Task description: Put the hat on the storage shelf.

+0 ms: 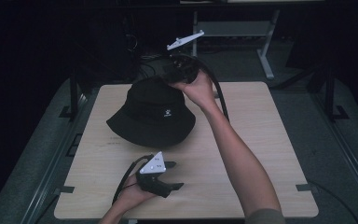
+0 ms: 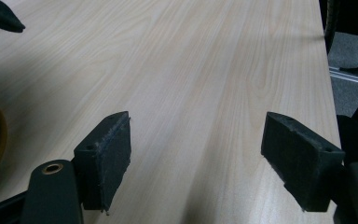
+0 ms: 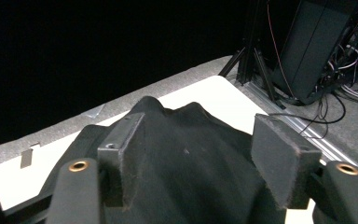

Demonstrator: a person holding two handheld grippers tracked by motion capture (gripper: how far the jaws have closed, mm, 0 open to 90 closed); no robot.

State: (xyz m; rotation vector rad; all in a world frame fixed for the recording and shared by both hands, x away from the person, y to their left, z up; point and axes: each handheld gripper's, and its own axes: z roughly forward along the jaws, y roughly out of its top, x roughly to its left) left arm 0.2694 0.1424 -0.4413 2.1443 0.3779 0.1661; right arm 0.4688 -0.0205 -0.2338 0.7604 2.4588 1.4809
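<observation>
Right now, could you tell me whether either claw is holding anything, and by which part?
Nothing is held. The right claw is open, its jaws straddling the crown of the black hat; the left claw is open above the bare table.

Dim lab: tripod legs [image 3: 242, 60], tangled cables [image 3: 349, 32], grey carpet [image 1: 298, 98].

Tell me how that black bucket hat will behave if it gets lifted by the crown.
The bucket hat is probably soft and floppy: its crown already puckers into folds between the jaws of the right gripper. It likely weighs little, being thin cloth. The wide brim lies flat on the table, so it will probably droop when raised, and should not roll or break.
</observation>
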